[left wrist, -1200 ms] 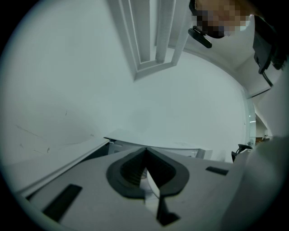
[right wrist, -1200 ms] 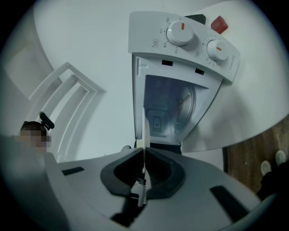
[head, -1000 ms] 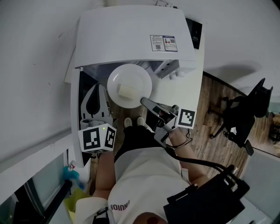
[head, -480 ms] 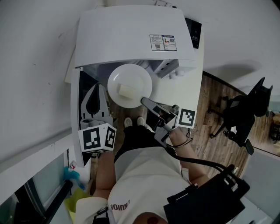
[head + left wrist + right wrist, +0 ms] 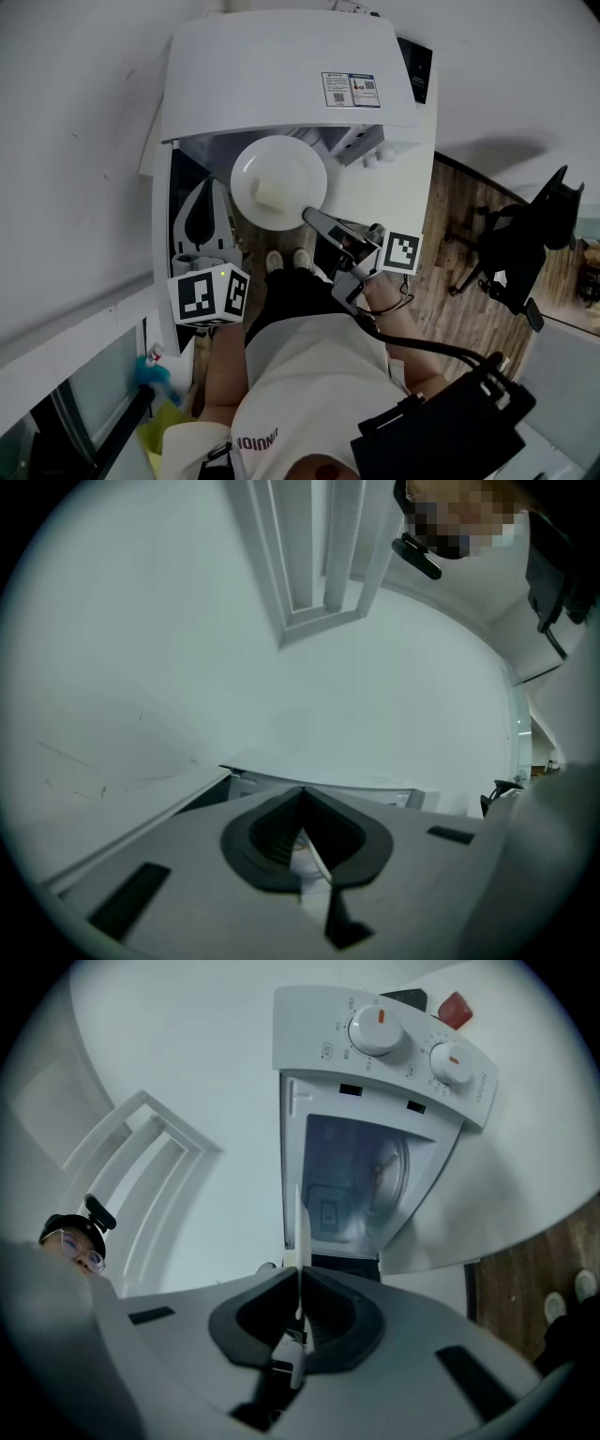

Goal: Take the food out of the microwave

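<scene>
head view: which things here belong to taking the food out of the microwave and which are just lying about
Job in hand:
microwave
its open door
plate
food on the plate
right gripper, shut on the plate's rim

Just lying about:
black chair on the wood floor
blue item at lower left

In the head view its marker cube (image 5: 208, 295) hides the jaws of the left gripper (image 5: 302, 829) and the microwave label (image 5: 351, 92) bears unreadably small print, while the right gripper view shows the plate (image 5: 303, 1232) edge-on, the food (image 5: 274, 195) unseen there.
</scene>
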`<state>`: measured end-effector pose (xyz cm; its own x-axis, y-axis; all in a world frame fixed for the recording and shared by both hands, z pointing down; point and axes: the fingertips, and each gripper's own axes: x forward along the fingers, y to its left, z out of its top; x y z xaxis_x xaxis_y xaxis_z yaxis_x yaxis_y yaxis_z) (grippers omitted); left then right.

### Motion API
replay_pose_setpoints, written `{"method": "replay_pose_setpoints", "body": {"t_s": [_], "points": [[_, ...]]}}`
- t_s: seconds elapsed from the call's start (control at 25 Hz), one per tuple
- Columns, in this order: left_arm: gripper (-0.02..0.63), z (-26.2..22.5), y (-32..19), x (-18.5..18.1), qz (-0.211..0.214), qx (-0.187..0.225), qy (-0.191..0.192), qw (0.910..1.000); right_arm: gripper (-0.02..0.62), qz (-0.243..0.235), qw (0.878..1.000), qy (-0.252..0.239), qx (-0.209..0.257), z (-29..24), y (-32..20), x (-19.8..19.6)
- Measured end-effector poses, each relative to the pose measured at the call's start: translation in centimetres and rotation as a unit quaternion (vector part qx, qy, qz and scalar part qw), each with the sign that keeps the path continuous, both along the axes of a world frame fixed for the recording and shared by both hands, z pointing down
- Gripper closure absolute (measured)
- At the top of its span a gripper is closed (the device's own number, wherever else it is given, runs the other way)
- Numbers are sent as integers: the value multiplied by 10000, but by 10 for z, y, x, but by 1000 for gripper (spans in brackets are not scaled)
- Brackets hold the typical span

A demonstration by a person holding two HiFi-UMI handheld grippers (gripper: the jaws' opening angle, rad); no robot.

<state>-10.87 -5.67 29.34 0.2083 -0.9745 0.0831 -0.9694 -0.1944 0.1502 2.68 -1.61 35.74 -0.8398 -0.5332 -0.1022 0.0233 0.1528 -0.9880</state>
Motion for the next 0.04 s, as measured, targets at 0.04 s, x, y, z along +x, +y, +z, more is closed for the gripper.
{"method": "replay_pose_setpoints", "body": {"t_s": [0.04], "points": [[592,0,0,0,-3,-2,1,10000,566,-2,10000,0,6,0,0,0]]}}
